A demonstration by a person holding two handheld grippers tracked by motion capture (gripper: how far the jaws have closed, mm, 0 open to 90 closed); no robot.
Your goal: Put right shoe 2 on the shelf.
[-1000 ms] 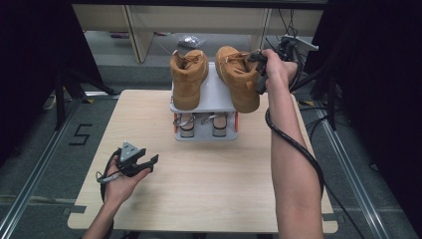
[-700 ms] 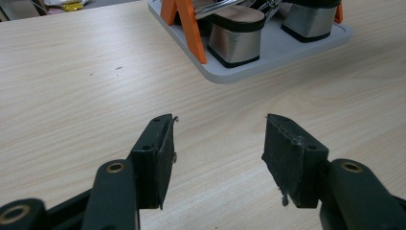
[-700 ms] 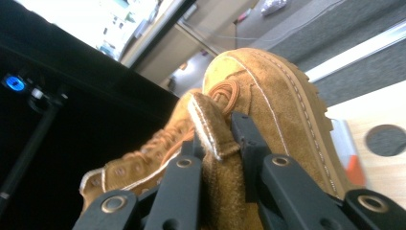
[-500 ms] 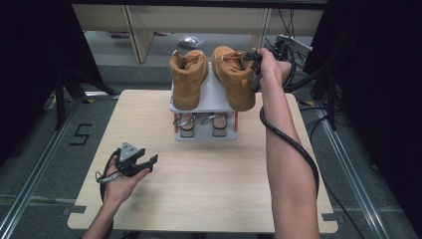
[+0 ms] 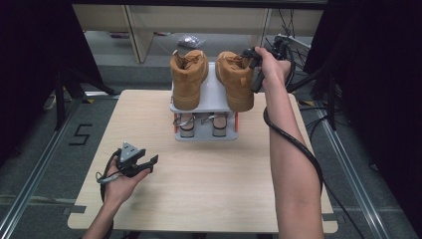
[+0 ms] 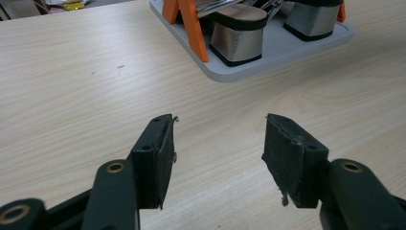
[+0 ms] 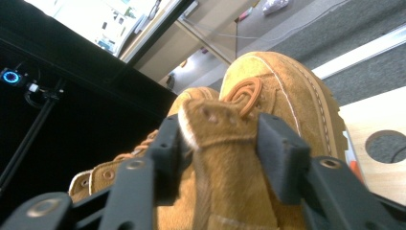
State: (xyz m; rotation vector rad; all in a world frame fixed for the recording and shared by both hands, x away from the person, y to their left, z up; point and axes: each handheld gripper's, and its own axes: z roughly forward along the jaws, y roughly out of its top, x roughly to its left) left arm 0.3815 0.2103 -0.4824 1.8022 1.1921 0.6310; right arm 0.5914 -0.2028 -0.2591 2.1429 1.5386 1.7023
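Observation:
Two tan suede boots stand side by side on top of a grey two-level shoe rack (image 5: 211,97): the left boot (image 5: 188,77) and the right boot (image 5: 234,79). My right gripper (image 5: 251,57) is at the back of the right boot. Its jaws have just been opening and now straddle that boot's collar (image 7: 215,129) without clamping it. The other boot (image 7: 287,91) shows behind. My left gripper (image 5: 148,164) rests low over the table's front left, open, with nothing between its fingers (image 6: 155,153).
Silver block-heeled sandals (image 6: 237,33) sit on the rack's lower shelf (image 6: 268,62) between orange legs (image 6: 189,24). The wooden table (image 5: 209,184) reaches from the rack to the front edge. The right gripper's cable (image 5: 291,139) hangs beside the forearm. Dark curtains flank both sides.
My right hand and the right boot's heel shifted slightly left, toward the other boot. The left hand and its gripper stayed put.

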